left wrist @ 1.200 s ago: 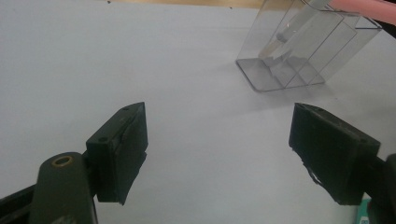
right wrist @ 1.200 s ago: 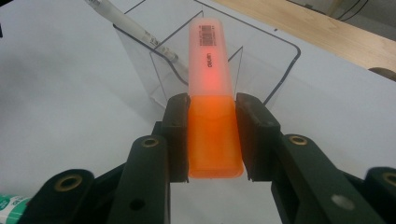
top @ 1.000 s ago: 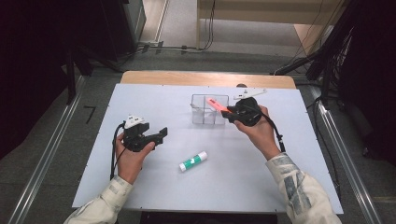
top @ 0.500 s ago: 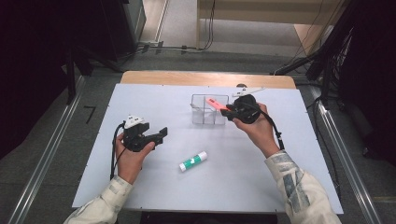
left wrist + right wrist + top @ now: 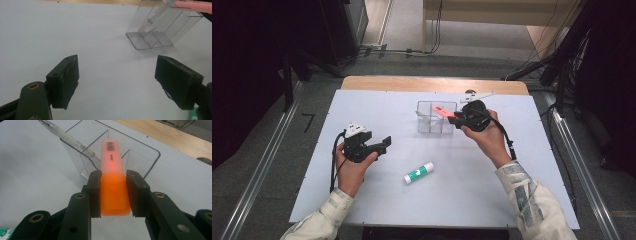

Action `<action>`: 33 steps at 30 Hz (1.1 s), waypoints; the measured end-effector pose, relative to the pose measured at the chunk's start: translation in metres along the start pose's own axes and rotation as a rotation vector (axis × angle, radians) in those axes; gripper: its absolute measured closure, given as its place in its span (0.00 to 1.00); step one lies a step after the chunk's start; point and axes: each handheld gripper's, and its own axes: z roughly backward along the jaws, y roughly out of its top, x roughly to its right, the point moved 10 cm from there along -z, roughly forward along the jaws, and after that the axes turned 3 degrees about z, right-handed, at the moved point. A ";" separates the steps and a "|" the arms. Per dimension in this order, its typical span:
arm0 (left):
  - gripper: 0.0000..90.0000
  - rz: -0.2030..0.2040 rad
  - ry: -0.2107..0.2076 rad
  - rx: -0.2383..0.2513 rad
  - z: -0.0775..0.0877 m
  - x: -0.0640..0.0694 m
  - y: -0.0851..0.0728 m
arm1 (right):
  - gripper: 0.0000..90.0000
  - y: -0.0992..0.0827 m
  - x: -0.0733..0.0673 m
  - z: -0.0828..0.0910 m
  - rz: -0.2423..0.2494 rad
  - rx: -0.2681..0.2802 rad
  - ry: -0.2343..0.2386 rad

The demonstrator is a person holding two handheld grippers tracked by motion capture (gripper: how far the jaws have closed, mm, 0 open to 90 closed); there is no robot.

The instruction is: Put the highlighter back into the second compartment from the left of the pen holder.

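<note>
The right gripper [image 5: 455, 119] is clamped on an orange highlighter [image 5: 113, 172] — both black jaws press its darker cap end, and the lighter barrel with a barcode label sticks forward over the clear plastic organizer [image 5: 436, 118]. In the right gripper view the highlighter's far end hangs above the organizer's dividers, though whether it touches a wall cannot be told. A translucent white pen [image 5: 67, 138] leans inside one of the organizer's compartments, its tip down and its upper end past the rim. The left gripper [image 5: 382, 146] is held by the left hand [image 5: 353, 165] low over the white table top [image 5: 377, 105], well apart from the organizer, its jaws spread wide with nothing between them. A glue stick [image 5: 418, 172] with a green and white label lies on its side on the table — nearer the person, between the two hands.
</note>
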 end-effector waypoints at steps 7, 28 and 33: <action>0.23 0.000 0.000 0.000 0.000 0.000 0.000 | 0.72 0.001 0.000 0.000 0.004 -0.005 -0.004; 0.23 0.002 -0.004 -0.002 0.000 0.001 0.000 | 0.72 0.021 -0.001 -0.004 0.011 0.009 -0.024; 0.23 0.001 -0.004 -0.004 -0.001 0.001 -0.001 | 0.72 0.031 -0.007 -0.009 0.016 0.013 -0.020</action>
